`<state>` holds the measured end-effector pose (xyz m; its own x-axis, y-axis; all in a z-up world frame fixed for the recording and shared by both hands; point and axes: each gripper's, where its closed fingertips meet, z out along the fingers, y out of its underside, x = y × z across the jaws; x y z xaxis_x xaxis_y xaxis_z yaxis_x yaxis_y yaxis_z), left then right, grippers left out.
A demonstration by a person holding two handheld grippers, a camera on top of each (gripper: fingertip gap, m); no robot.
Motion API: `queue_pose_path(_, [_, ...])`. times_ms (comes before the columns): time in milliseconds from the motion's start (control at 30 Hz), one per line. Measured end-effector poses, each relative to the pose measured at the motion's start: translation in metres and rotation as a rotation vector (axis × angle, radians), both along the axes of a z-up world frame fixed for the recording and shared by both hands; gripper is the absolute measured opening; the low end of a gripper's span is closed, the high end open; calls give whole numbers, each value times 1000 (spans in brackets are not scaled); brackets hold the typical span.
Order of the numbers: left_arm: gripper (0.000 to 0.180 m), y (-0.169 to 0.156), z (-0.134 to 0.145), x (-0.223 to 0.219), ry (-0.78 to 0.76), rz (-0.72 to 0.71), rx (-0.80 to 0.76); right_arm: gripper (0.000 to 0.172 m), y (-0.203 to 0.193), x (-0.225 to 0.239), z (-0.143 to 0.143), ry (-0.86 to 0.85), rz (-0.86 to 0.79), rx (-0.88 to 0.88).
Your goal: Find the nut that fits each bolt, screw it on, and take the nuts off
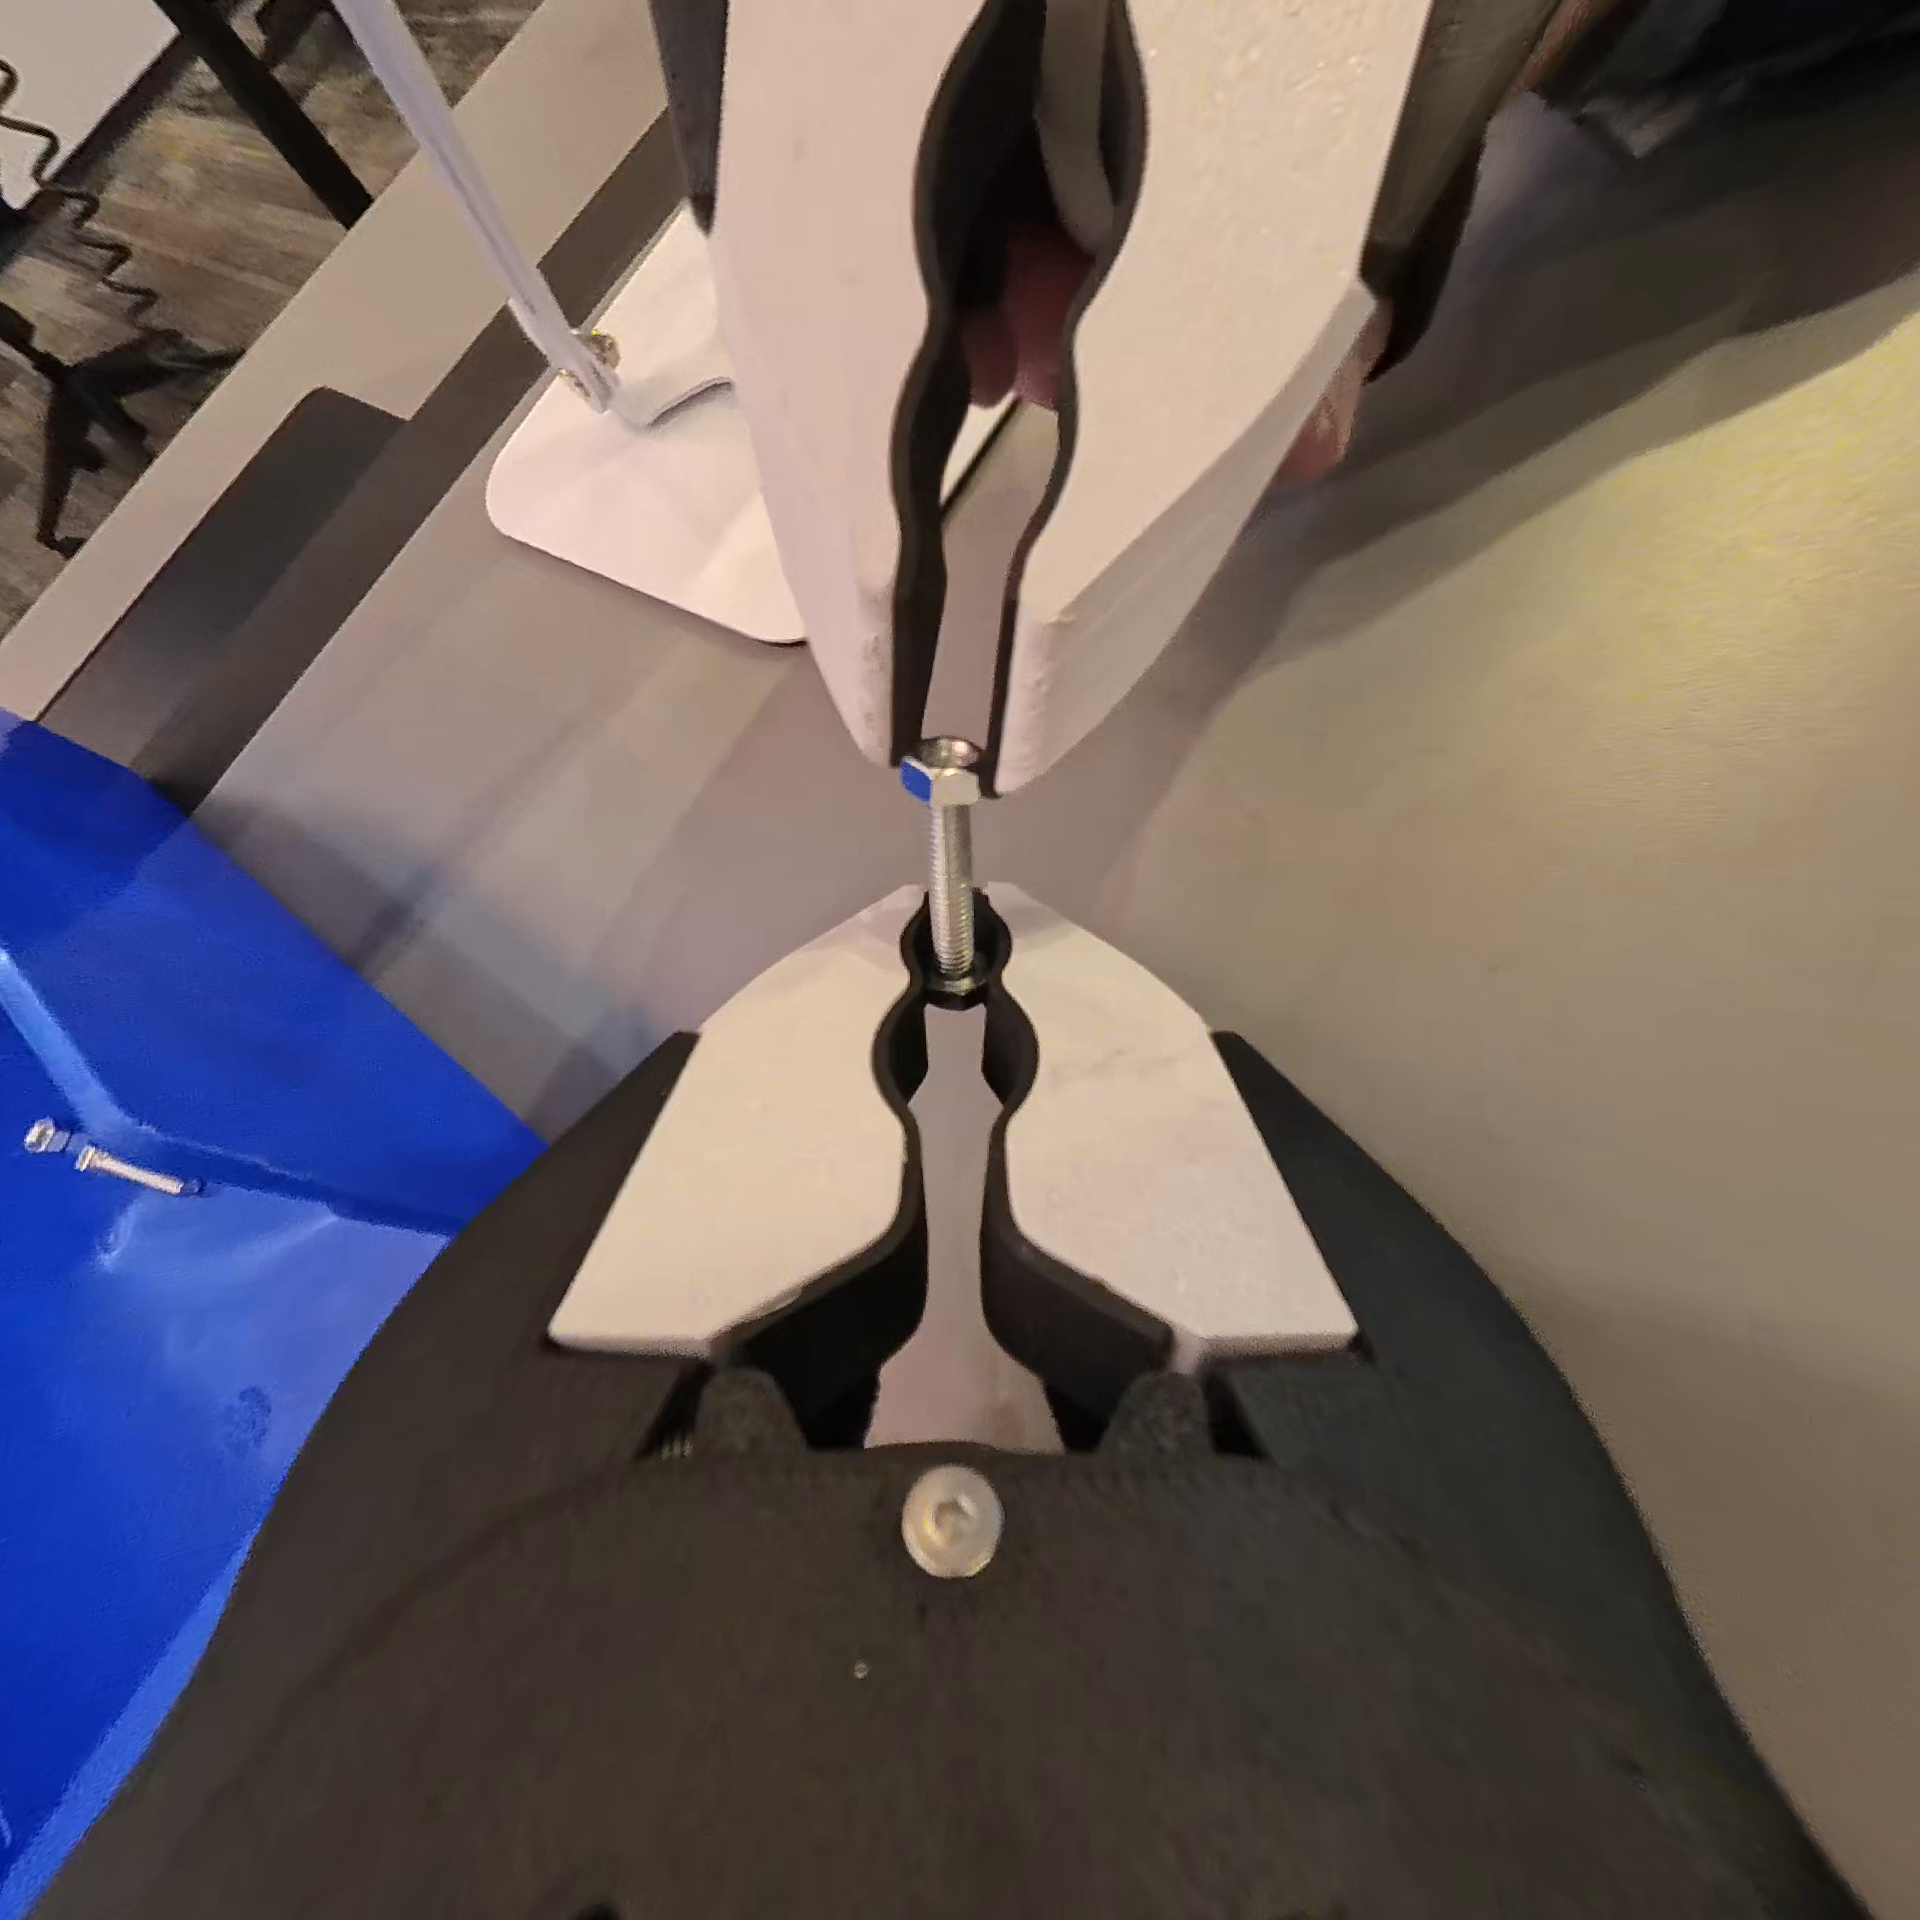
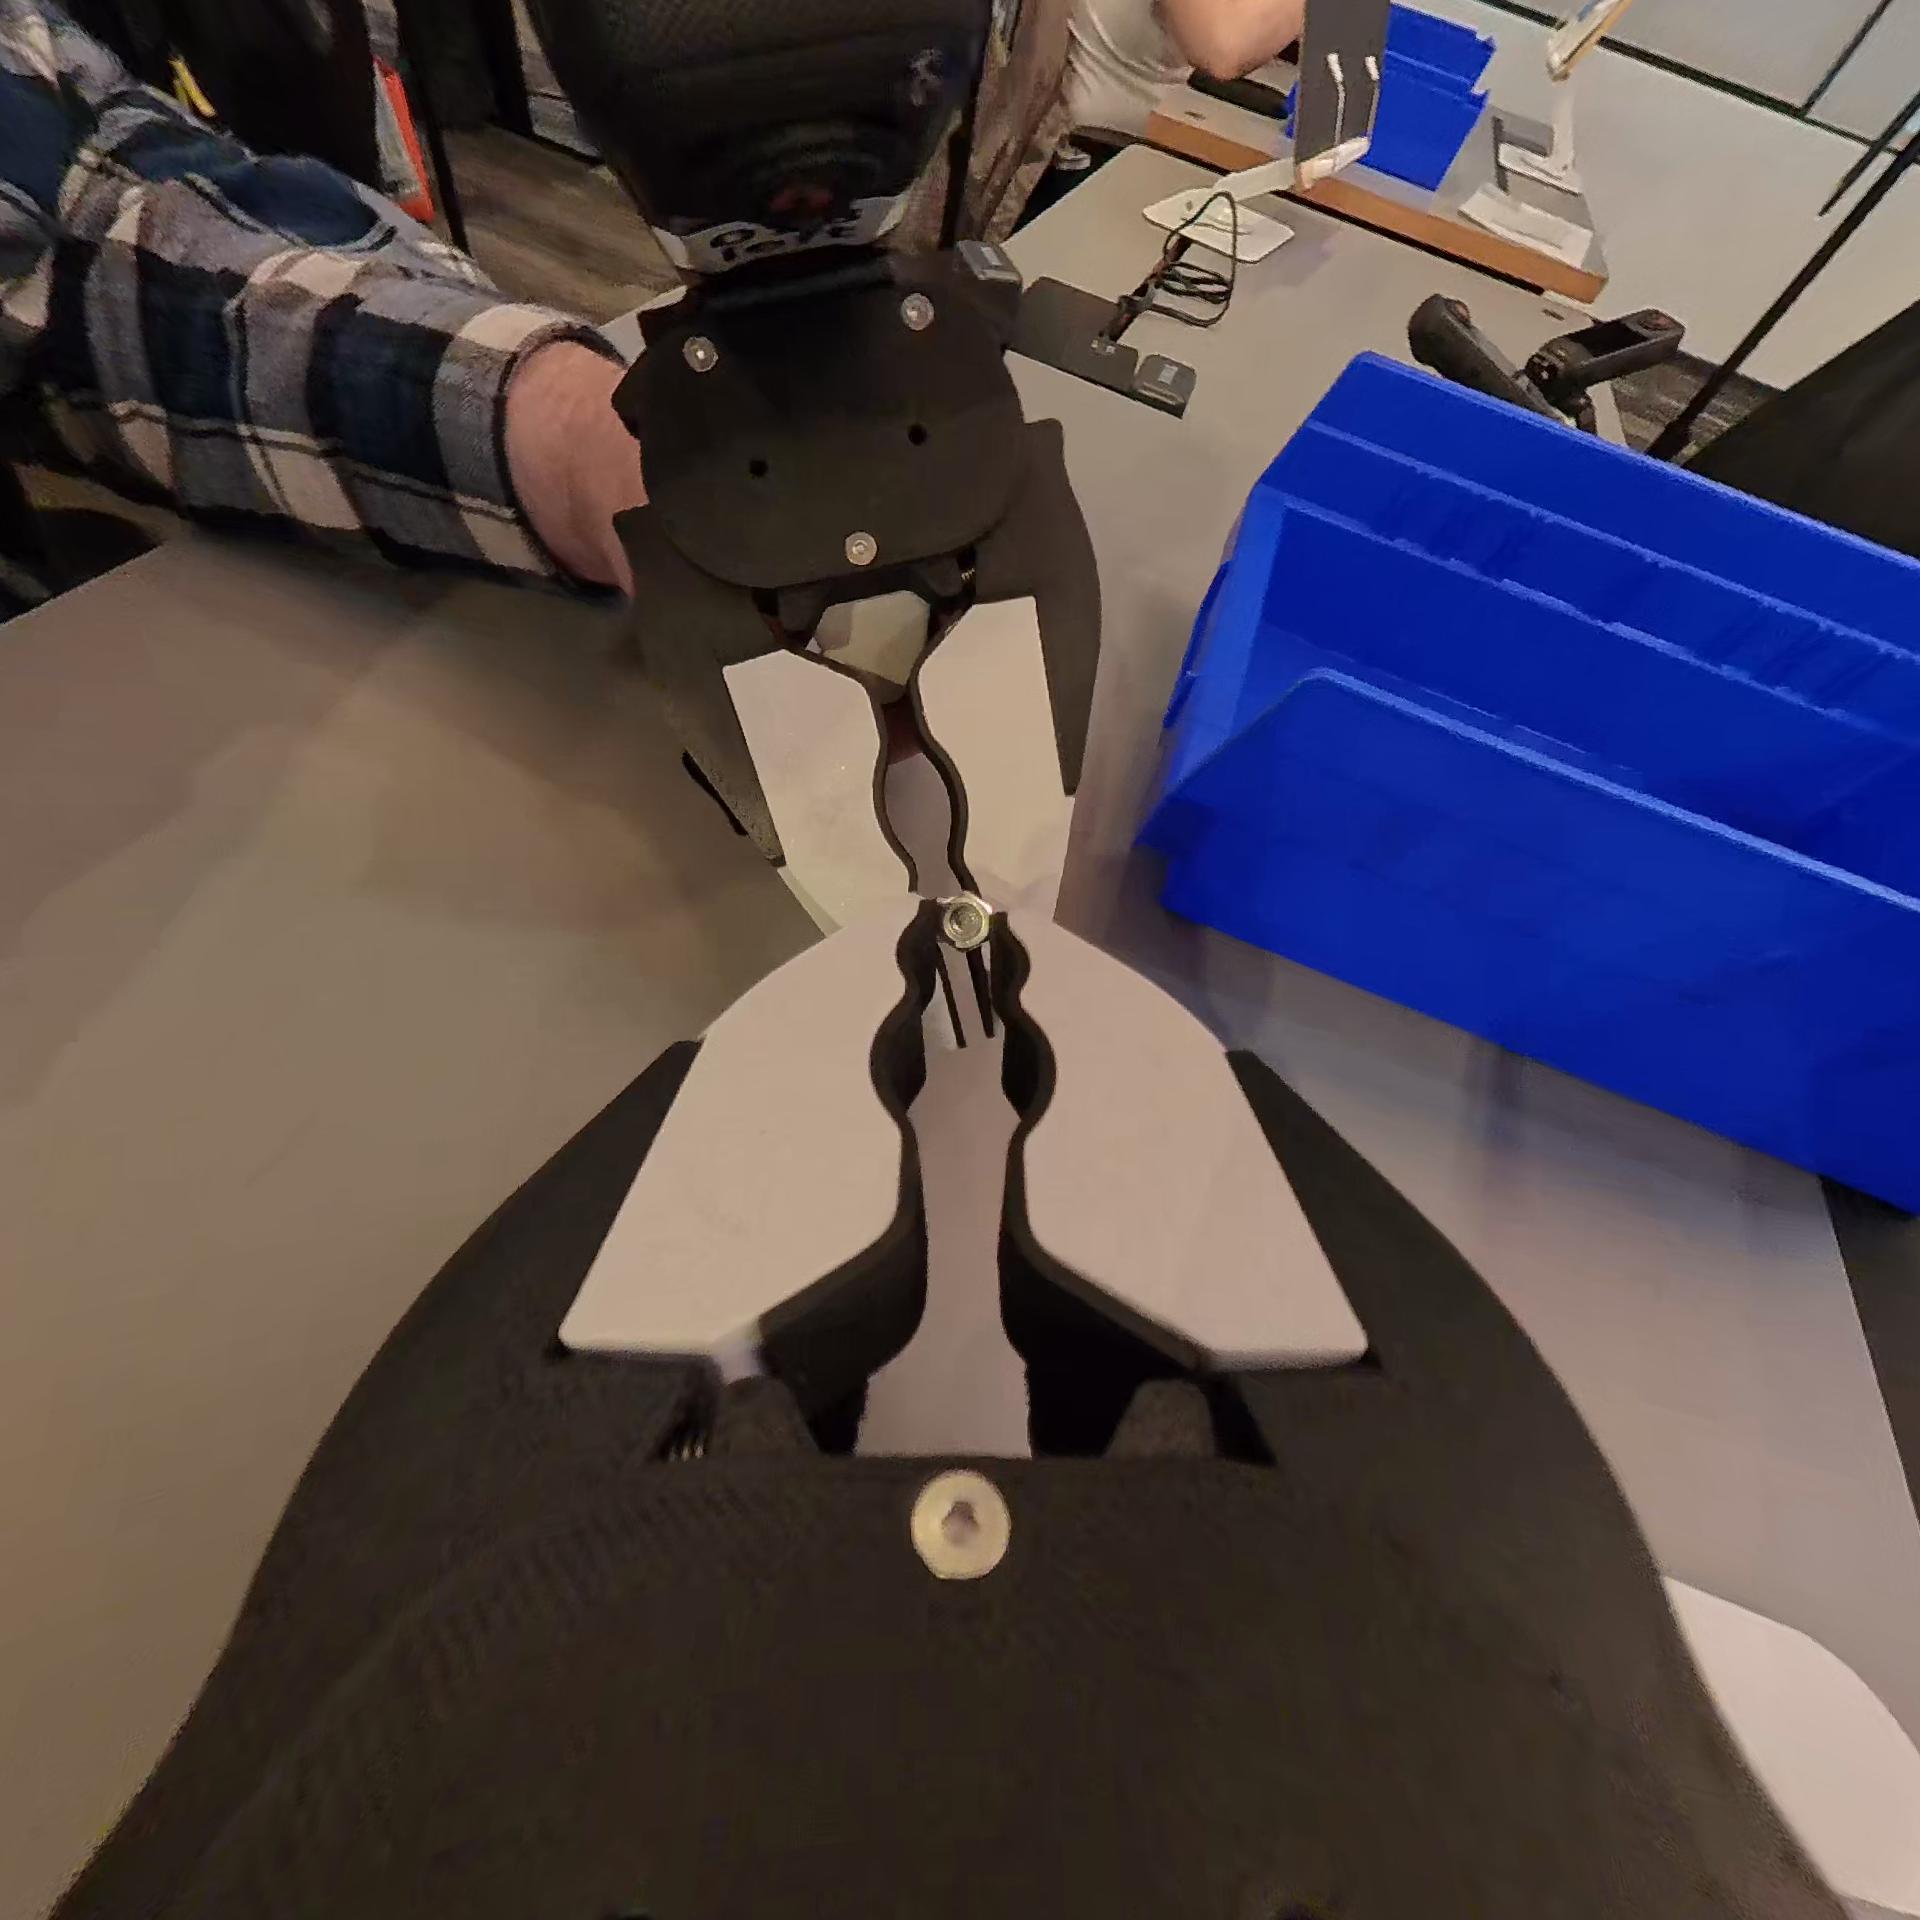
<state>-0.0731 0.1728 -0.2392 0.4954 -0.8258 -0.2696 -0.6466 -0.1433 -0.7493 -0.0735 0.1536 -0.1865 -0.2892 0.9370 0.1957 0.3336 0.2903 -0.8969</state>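
In the left wrist view my left gripper (image 1: 951, 940) is shut on the lower end of a silver bolt (image 1: 951, 873), which stands upright between the two grippers. My right gripper (image 1: 943, 774) comes in from above, shut on a silver hex nut (image 1: 938, 777) at the bolt's top end. In the right wrist view the right gripper (image 2: 962, 935) holds that nut (image 2: 964, 923) at its fingertips, and the bolt's end shows in the nut's hole. The left gripper (image 2: 935, 883) faces it from beyond, tip to tip. Both are held above the grey table (image 2: 312, 935).
A blue bin (image 2: 1558, 831) stands on the table to the right; in the left wrist view it (image 1: 208, 987) holds a loose bolt (image 1: 135, 1169) and a nut (image 1: 42, 1138). A white stand base (image 1: 623, 488) sits behind. A plaid sleeve (image 2: 260, 364) holds the left gripper. Left tips to right tips: about 5 centimeters.
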Motion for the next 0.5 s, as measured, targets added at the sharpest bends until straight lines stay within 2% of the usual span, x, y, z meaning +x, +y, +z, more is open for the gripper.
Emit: queue_pose_path(500, [5,16,-3,-4,26,64,66,10,11,-7,-3,45,-127,-81])
